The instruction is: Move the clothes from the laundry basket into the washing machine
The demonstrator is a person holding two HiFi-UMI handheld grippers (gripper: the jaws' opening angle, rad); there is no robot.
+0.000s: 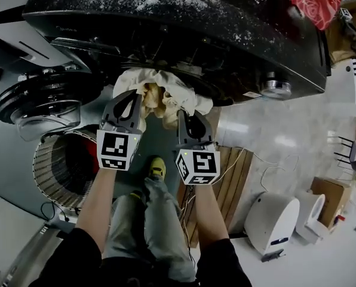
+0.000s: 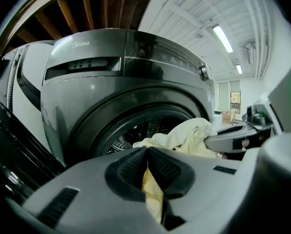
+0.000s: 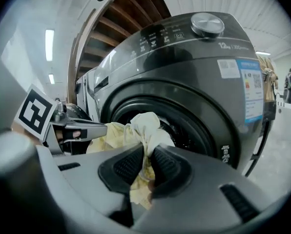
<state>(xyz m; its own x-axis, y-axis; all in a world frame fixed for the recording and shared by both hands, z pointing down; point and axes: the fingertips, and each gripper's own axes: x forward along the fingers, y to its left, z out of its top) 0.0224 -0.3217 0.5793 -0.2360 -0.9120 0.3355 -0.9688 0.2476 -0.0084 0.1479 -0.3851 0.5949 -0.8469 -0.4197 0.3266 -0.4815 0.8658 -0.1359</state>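
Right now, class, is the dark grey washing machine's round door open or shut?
Open: the round door hangs aside and the perforated metal drum shows through the bare opening.

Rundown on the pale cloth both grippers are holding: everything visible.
The cloth is cream to pale yellow, soft fabric, crumpled into a bunched wad. The left gripper and right gripper each have jaws pinched on a fold, side by side. It sits between them at the mouth of the dark front-loading washing machine; contact with its rim can't be told.
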